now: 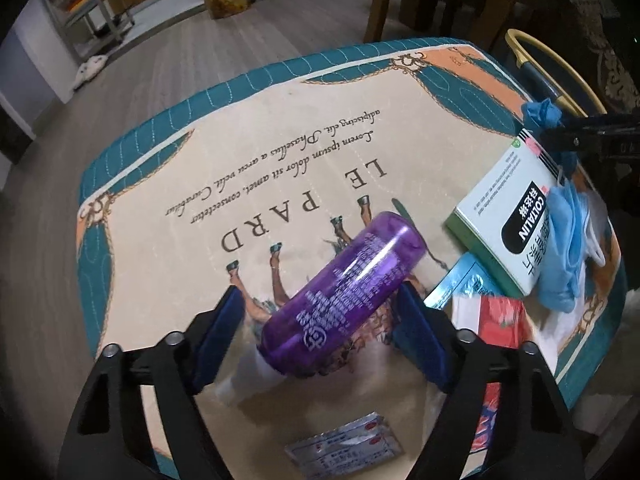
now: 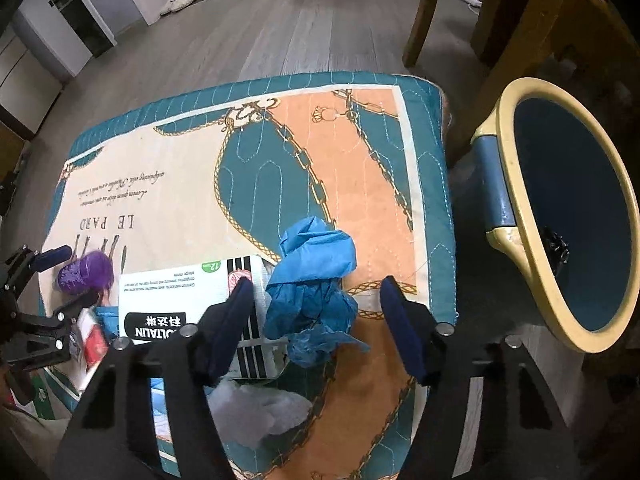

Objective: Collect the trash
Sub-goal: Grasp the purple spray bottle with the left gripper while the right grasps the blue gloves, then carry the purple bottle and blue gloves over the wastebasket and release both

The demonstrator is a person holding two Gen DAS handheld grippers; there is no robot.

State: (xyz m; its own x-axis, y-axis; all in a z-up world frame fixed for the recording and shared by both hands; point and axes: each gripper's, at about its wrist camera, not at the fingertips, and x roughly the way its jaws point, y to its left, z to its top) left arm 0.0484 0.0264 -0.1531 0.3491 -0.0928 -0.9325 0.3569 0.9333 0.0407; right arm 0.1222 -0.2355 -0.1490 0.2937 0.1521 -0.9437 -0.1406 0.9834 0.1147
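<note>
One purple bottle (image 1: 344, 296) lies on the quilted mat (image 1: 168, 240) between the left gripper (image 1: 320, 336)'s parted pads, which show a gap on each side. The right gripper (image 2: 316, 328) stands wide around one crumpled blue glove (image 2: 316, 280), not pressing it, against the one white box (image 2: 180, 300). One yellow-rimmed bin (image 2: 560, 216) stands beside the mat, its inside dark, and a foil packet (image 1: 344, 448) is blurred

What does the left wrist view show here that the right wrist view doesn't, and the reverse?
Left only: silver foil packets at the near table edge.
Right only: inside of the yellow-rimmed bin beside the table, and a whitish crumpled wad.
Both: the purple bottle between the left tool's pads, white medicine box, crumpled blue glove, printed cloth.
</note>
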